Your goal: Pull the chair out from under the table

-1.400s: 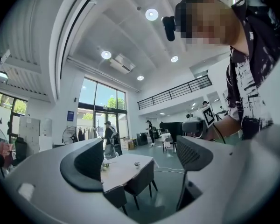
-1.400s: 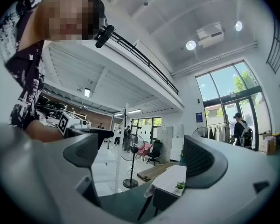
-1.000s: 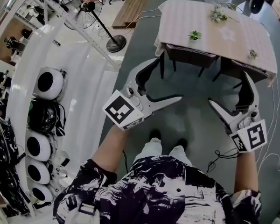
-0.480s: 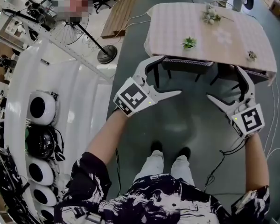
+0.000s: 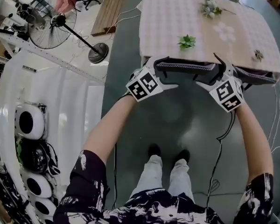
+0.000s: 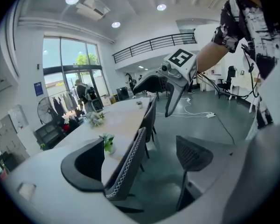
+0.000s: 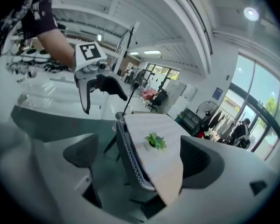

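The chair [image 5: 184,67], dark grey with a white zigzag seam along the edge of its backrest, stood pushed in at the near side of the table [image 5: 168,22]. Its backrest was close against the table's edge and its seat was hidden beneath the pale checked tablecloth [image 5: 233,36]. The left gripper [image 5: 170,73] was at the left end of the backrest's top. Its jaws were spread wide, one on the table side and one on the person's side, with the backrest standing between them. In the left gripper view the backrest sat nearer the table-side jaw, but whether it touched the pad could not be told. The right gripper [image 5: 206,71] was at the other end of the same backrest, its jaws just as wide apart. Its own view showed the backrest and the table's edge in the gap, with neither jaw closed on anything. A small green potted plant [image 5: 187,42] stood on the table just behind the chair, and a spray of flowers [image 5: 209,6] lay nearer the far side. A second chair [image 5: 256,76] was tucked in to the right. A pedestal fan [image 5: 51,24] stood well off to the left. A dark cable [image 5: 219,148] hung from the right gripper to the grey floor [image 5: 130,125].
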Demonstrator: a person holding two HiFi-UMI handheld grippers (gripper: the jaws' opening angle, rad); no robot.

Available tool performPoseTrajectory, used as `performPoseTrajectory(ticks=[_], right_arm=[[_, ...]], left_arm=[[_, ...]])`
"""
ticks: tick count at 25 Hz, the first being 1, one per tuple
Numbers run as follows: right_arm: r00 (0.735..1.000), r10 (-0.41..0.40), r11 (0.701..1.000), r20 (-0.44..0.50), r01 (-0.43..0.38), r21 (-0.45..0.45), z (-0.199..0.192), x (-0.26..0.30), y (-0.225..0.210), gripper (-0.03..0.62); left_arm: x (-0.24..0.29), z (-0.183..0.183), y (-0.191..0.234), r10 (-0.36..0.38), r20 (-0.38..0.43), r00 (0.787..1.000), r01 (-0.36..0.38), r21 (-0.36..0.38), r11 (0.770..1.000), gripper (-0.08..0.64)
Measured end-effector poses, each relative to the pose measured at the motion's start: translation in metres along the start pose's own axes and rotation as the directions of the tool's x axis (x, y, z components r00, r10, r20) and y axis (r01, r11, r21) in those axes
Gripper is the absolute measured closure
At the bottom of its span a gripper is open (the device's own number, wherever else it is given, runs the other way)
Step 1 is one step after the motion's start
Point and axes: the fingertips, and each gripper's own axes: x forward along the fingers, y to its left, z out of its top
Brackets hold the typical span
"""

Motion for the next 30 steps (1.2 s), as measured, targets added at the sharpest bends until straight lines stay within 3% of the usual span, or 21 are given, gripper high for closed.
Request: performPoseTrajectory(ticks=[4,7,12,18,24,25,26,27,30], right_arm=[[0.981,0.045,0.976,-0.186,-0.083,-0.204,-0.047,0.062,0.016,0.077],[0.952,0.082,0.946,-0.296,-0.168,-0.277,-0.077,0.096,0.033,0.077],[0.904,0.115,0.916,-0.411,-0.257,-0.309,-0.116,0.133,0.046,0.078],[0.861,0.136,0.888,-0.490,-0.325,-0.325,-0.142,0.156,0.045,0.078],[0.829,0.160,0.862,-0.536,-0.382,-0.334,-0.156,0.165,0.055,0.087],[0.834,0.131,0.860,-0.536,-0.365,-0.358,-0.157,0.166,0.052,0.119],[0.840,0.096,0.857,-0.534,-0.343,-0.384,-0.156,0.168,0.046,0.242],[0.840,0.071,0.854,-0.538,-0.330,-0.402,-0.156,0.169,0.042,0.457],[0.809,0.058,0.832,-0.585,-0.363,-0.420,-0.156,0.170,0.041,0.496]], left_arm=[[0.037,-0.044,0.019,0.007,-0.053,0.999,-0.007,-0.002,1.000,0.094],[0.060,-0.073,0.026,-0.005,-0.105,0.994,0.006,0.009,1.000,0.094],[0.097,-0.109,0.028,-0.049,-0.206,0.977,0.066,0.076,0.995,0.095],[0.129,-0.130,0.030,-0.081,-0.363,0.928,0.166,0.210,0.964,0.106],[0.142,-0.146,0.024,-0.094,-0.457,0.885,0.237,0.266,0.934,0.218],[0.142,-0.146,0.025,-0.086,-0.461,0.883,0.234,0.276,0.932,0.261],[0.142,-0.145,0.027,-0.076,-0.462,0.884,0.229,0.283,0.931,0.303],[0.143,-0.144,0.029,-0.064,-0.463,0.884,0.220,0.291,0.931,0.343],[0.144,-0.145,0.036,-0.019,-0.470,0.883,0.186,0.312,0.932,0.451]])
